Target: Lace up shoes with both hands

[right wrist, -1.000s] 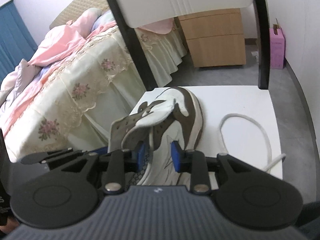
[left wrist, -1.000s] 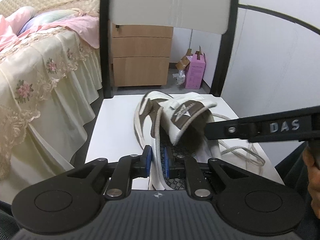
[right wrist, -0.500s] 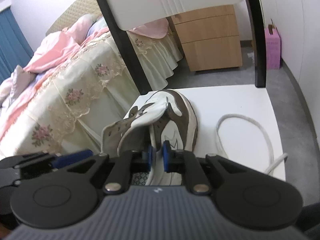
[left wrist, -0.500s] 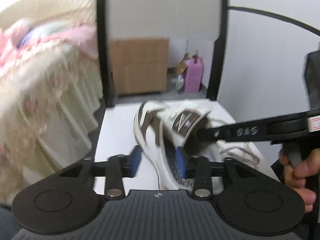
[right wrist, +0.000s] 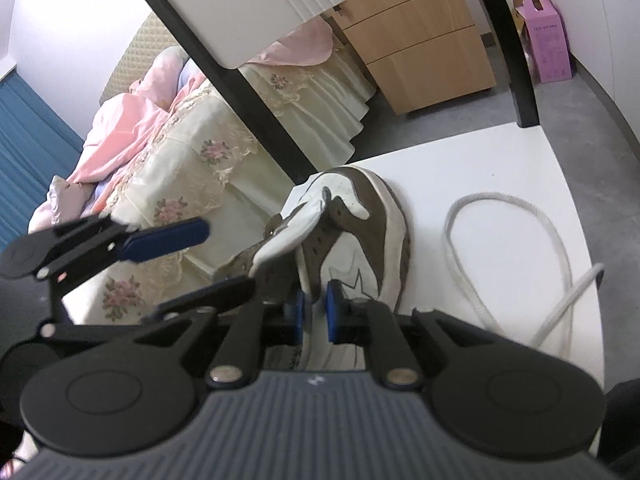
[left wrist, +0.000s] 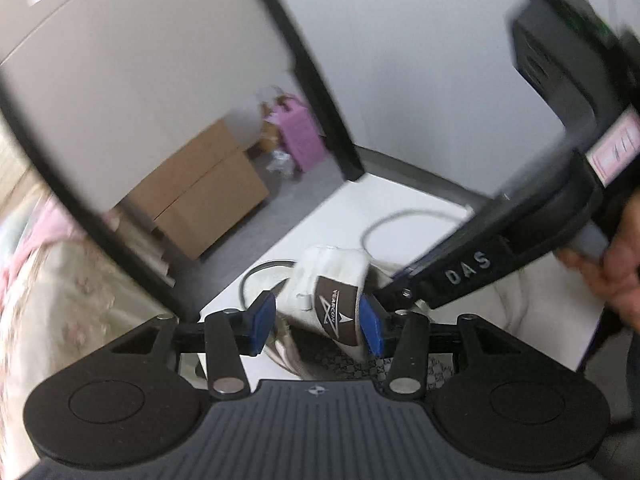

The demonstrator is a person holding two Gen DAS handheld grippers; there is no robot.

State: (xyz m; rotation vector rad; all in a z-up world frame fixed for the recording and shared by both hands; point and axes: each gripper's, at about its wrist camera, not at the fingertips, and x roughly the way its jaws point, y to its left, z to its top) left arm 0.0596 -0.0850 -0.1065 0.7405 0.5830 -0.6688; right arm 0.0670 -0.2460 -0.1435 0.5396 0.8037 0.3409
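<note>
A white and brown sneaker (right wrist: 356, 232) lies on the white chair seat (right wrist: 500, 168), toe pointing away. Its tongue (left wrist: 332, 292) stands up with a brown logo patch. My left gripper (left wrist: 316, 320) is open, its blue pads either side of the tongue without pinching it; it also shows in the right wrist view (right wrist: 168, 256). My right gripper (right wrist: 314, 314) is shut on the shoe's side wall near the collar, and reaches in from the right in the left wrist view (left wrist: 400, 280). A loose white shoelace (right wrist: 520, 248) lies looped on the seat right of the shoe.
The chair's black frame and white backrest (right wrist: 256, 12) rise behind the shoe. A bed with a lace cover and pink bedding (right wrist: 168, 136) stands to the left. A wooden drawer unit (right wrist: 424, 48) and a pink box (right wrist: 548, 44) sit on the grey floor beyond.
My left gripper let go of the shoe's collar, opened wide, tilted and now straddles the tongue. My right gripper closed onto the shoe's side wall.
</note>
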